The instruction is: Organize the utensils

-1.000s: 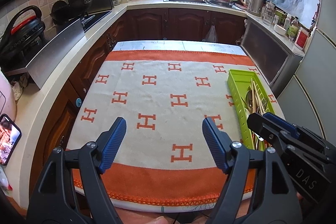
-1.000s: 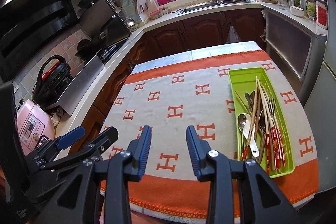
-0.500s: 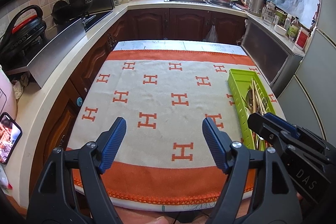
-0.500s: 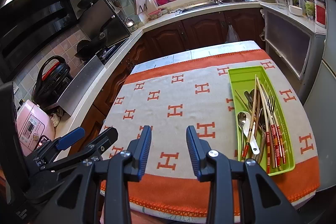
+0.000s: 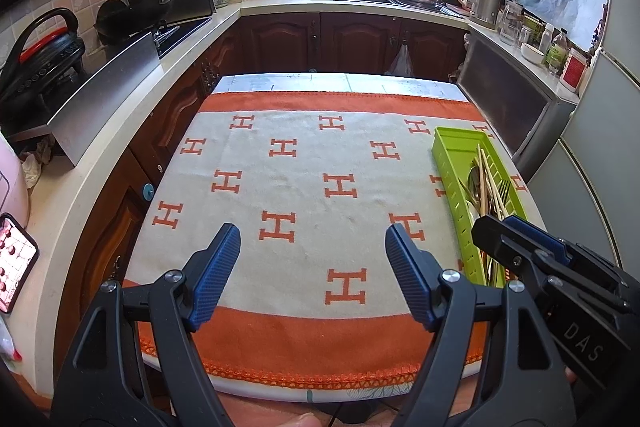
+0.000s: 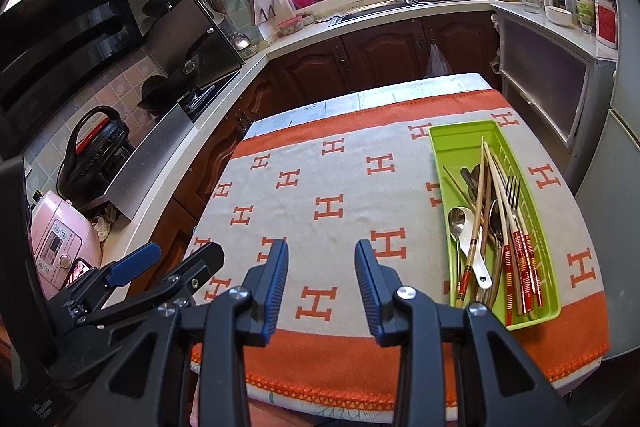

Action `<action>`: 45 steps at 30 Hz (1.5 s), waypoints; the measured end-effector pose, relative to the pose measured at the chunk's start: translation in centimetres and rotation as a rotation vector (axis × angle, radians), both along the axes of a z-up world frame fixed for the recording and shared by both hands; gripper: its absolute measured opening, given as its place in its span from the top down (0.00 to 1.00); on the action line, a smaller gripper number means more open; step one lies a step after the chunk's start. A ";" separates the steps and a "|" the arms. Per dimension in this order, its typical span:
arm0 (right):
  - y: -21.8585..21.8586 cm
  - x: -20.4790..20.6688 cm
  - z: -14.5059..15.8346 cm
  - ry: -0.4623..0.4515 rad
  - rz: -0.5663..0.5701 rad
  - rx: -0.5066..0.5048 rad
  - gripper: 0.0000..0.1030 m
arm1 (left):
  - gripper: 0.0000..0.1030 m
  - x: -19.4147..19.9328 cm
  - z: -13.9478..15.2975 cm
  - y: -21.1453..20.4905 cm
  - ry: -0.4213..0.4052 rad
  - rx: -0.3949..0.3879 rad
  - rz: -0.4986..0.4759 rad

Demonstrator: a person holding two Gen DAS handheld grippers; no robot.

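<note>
Lying in the green tray [image 6: 442, 139], utensils [image 6: 500, 227] right of both grippers' empty, parted jaws.

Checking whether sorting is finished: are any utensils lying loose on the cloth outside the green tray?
No: the spoons, forks and chopsticks all lie inside the green tray, and the cloth around it is bare.

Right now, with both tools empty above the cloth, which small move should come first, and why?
Probably bring the right tool over to the green tray on its right. All the utensils lie mixed there, chopsticks across spoons and forks, and that tool is nearer and open with nothing in it.
</note>
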State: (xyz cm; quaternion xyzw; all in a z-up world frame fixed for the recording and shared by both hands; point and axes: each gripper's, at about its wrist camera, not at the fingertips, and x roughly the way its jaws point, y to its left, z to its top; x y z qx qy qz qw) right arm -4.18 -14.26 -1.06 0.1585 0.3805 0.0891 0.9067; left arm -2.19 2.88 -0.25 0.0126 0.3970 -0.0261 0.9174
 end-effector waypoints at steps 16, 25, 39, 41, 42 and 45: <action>0.4 -0.1 -0.2 0.007 0.003 -0.002 0.66 | 0.29 0.1 -0.4 0.1 0.006 -0.003 0.001; 0.8 0.1 -0.6 0.019 0.002 0.001 0.66 | 0.29 0.3 -0.8 0.3 0.013 -0.004 0.002; 0.9 0.3 -0.9 0.032 -0.002 -0.003 0.66 | 0.29 1.0 -1.7 0.4 0.030 -0.008 0.000; 0.9 0.5 -1.0 0.035 -0.004 -0.006 0.66 | 0.29 1.0 -1.7 0.4 0.031 -0.009 0.001; 0.9 0.6 -1.1 0.035 -0.005 -0.007 0.66 | 0.29 1.1 -1.8 0.4 0.033 -0.010 0.000; 0.9 0.8 -1.2 0.038 -0.006 -0.010 0.66 | 0.29 1.4 -2.0 0.5 0.035 -0.012 -0.001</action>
